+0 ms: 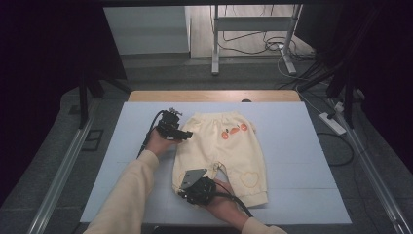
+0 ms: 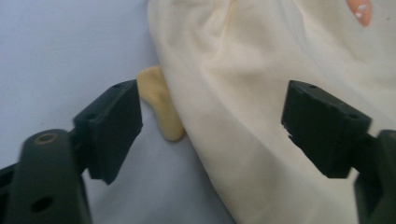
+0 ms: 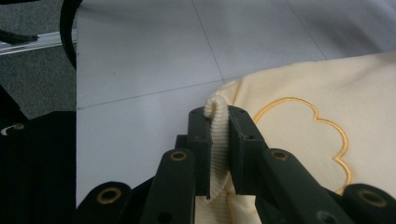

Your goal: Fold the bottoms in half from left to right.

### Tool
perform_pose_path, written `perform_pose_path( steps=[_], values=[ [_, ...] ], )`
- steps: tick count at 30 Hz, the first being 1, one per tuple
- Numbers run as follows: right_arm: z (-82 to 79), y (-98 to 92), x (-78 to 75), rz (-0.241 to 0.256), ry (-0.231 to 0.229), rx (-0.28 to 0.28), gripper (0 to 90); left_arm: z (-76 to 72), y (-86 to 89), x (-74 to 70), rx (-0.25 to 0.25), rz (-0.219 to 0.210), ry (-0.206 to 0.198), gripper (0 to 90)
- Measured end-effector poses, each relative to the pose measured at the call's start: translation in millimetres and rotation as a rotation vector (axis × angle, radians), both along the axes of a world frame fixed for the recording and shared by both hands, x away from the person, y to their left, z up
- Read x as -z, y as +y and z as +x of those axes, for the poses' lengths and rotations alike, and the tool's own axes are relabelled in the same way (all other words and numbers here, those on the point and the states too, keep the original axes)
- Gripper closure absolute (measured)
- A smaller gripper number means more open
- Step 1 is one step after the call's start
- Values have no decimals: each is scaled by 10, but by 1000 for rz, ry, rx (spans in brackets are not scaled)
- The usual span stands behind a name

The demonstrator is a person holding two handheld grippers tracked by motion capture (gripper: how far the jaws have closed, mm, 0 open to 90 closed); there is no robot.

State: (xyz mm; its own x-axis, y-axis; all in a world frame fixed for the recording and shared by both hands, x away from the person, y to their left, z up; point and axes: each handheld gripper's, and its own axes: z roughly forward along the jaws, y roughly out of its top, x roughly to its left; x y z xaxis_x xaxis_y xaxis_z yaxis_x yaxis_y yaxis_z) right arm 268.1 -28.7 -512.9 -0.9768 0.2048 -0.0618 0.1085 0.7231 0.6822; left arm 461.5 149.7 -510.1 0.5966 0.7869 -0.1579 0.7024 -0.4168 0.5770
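A pair of pale yellow baby pants (image 1: 229, 151) lies flat on the pale blue mat (image 1: 297, 151), with orange motifs near the waist and a stitched outline (image 3: 322, 135) on one leg. My left gripper (image 1: 184, 133) is open at the pants' left edge; its jaws straddle the fabric edge (image 2: 224, 116) and a small darker yellow tab (image 2: 161, 105). At the near left leg end my right gripper (image 1: 182, 190) is shut on the ribbed cuff (image 3: 217, 149), which stands up pinched between the pads.
The mat covers a wooden table whose far edge (image 1: 214, 95) shows. Bare mat lies left, right and in front of the pants. Metal rails (image 1: 58, 175) run along both sides. On the floor are a power strip (image 1: 332, 123), cables and a stand's legs (image 1: 215, 44).
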Motion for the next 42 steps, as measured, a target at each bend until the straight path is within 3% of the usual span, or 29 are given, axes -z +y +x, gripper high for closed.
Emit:
perform_pose_path(
  steps=[7, 16, 18, 19, 21, 23, 42],
  values=[
    [-2, 2, 5, -8, 3, 0, 801, 39, 17, 75, -1, -3, 32, 244],
    [-5, 1, 17, -11, 1, -1, 801, 58, -24, 143, 0, 17, 53, 376],
    [-5, 2, 22, -9, 3, -1, 801, 54, -26, 139, -3, 16, 48, 526],
    [-4, 2, 21, -13, 3, -2, 801, 52, -22, 136, 8, 20, 47, 526],
    [-1, 2, 22, -13, 3, -3, 801, 42, -28, 132, 31, -3, 54, 719],
    [1, 0, 21, -12, 5, -2, 801, 30, -34, 119, 48, -20, 57, 786],
    [-10, -17, 6, 2, 12, -1, 803, -46, 51, -69, 74, -123, 37, 821]
  ],
)
